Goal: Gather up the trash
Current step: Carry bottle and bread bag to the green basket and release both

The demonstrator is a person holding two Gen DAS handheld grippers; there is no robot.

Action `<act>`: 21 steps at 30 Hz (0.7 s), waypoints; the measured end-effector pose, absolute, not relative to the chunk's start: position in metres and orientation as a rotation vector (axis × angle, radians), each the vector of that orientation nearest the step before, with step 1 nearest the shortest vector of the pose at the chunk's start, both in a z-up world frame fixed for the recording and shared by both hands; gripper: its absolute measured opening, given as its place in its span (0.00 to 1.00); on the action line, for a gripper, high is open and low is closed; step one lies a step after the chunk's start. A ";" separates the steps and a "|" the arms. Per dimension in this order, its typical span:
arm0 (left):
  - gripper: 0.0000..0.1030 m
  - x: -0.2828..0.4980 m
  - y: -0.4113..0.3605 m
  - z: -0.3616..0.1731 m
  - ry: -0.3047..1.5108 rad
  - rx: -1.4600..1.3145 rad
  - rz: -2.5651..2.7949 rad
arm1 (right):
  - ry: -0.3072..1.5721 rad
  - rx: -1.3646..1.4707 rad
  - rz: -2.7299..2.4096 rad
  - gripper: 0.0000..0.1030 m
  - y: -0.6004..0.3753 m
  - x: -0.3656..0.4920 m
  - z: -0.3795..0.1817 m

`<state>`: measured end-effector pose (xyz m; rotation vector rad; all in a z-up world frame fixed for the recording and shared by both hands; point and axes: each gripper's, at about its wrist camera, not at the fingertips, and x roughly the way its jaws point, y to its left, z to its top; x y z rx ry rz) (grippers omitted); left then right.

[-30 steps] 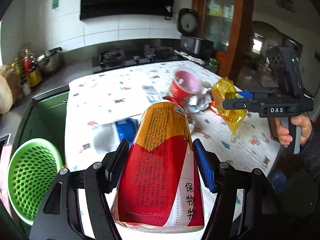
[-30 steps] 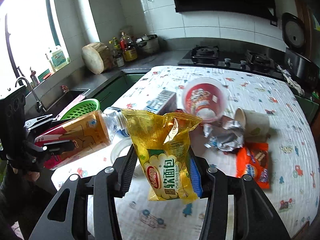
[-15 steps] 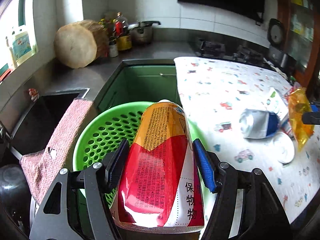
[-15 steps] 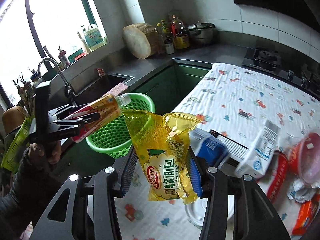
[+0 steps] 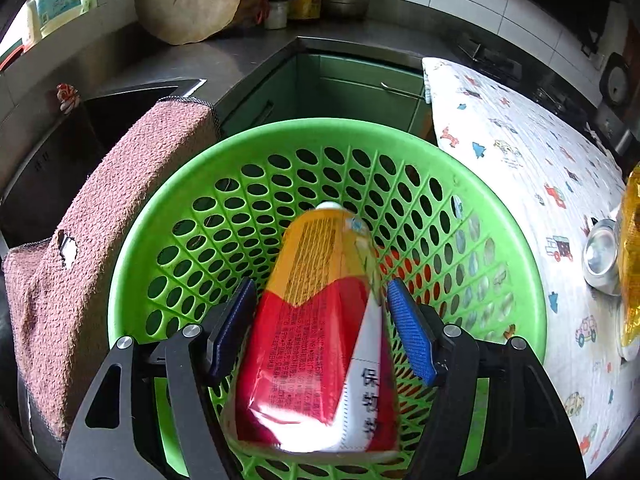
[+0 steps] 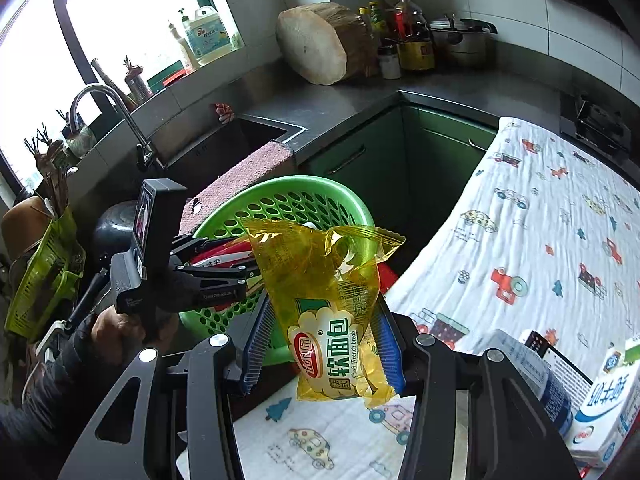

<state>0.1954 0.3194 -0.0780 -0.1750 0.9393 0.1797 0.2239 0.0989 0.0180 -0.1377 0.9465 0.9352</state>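
Here, in the left wrist view, the left gripper (image 5: 322,326) has spread its jaws off the bottle (image 5: 320,320), now blurred and loose between the pads above the green basket (image 5: 132,256); best to stay centred over the opening. In the right wrist view, the right gripper (image 6: 320,344) clenches the yellow bread wrapper (image 6: 332,312) near the basket rim

It was a home kitchen: a steel sink (image 6: 224,140) with a curved tap (image 6: 116,120), a tiled wall (image 6: 520,20), green cabinets (image 6: 400,160), and a pot (image 6: 460,42) on the worktop (image 6: 340,104).
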 end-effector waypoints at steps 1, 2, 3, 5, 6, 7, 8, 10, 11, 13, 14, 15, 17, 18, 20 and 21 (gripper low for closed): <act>0.70 0.195 0.321 -0.077 0.930 -0.182 0.178 | 0.951 -0.137 0.938 0.45 0.103 0.225 0.016; 0.72 0.193 0.323 -0.076 0.921 -0.196 0.177 | 0.953 -0.137 0.939 0.45 0.108 0.226 0.015; 0.74 0.192 0.326 -0.076 0.915 -0.209 0.171 | 0.957 -0.136 0.942 0.45 0.112 0.226 0.013; 0.74 0.189 0.328 -0.073 0.902 -0.220 0.167 | 0.968 -0.129 0.950 0.45 0.121 0.228 0.010; 0.74 0.186 0.329 -0.071 0.895 -0.219 0.170 | 0.971 -0.128 0.955 0.45 0.125 0.228 0.008; 0.74 0.183 0.329 -0.069 0.889 -0.223 0.170 | 0.972 -0.128 0.959 0.45 0.129 0.228 0.008; 0.74 0.179 0.330 -0.066 0.878 -0.227 0.167 | 0.971 -0.128 0.962 0.45 0.133 0.229 0.007; 0.74 0.171 0.331 -0.062 0.862 -0.229 0.170 | 0.974 -0.120 0.967 0.45 0.142 0.229 0.005; 0.75 0.165 0.332 -0.059 0.853 -0.227 0.177 | 0.977 -0.116 0.972 0.45 0.146 0.230 0.004; 0.79 0.154 0.334 -0.055 0.834 -0.226 0.193 | 0.975 -0.115 0.970 0.45 0.156 0.231 0.001; 0.79 0.148 0.335 -0.052 0.824 -0.229 0.196 | 0.978 -0.114 0.971 0.45 0.160 0.232 0.000; 0.79 0.143 0.336 -0.050 0.816 -0.231 0.196 | 0.986 -0.109 0.973 0.45 0.165 0.233 -0.003; 0.80 0.134 0.339 -0.046 0.809 -0.235 0.203 | 1.001 -0.106 0.973 0.45 0.173 0.234 -0.009; 0.81 0.129 0.340 -0.045 0.806 -0.237 0.210 | 1.005 -0.107 0.971 0.46 0.177 0.234 -0.012; 0.82 0.121 0.342 -0.043 0.800 -0.244 0.217 | 1.021 -0.100 0.970 0.48 0.184 0.236 -0.018; 0.82 0.118 0.342 -0.042 0.800 -0.248 0.218 | 1.031 -0.091 0.970 0.55 0.187 0.237 -0.022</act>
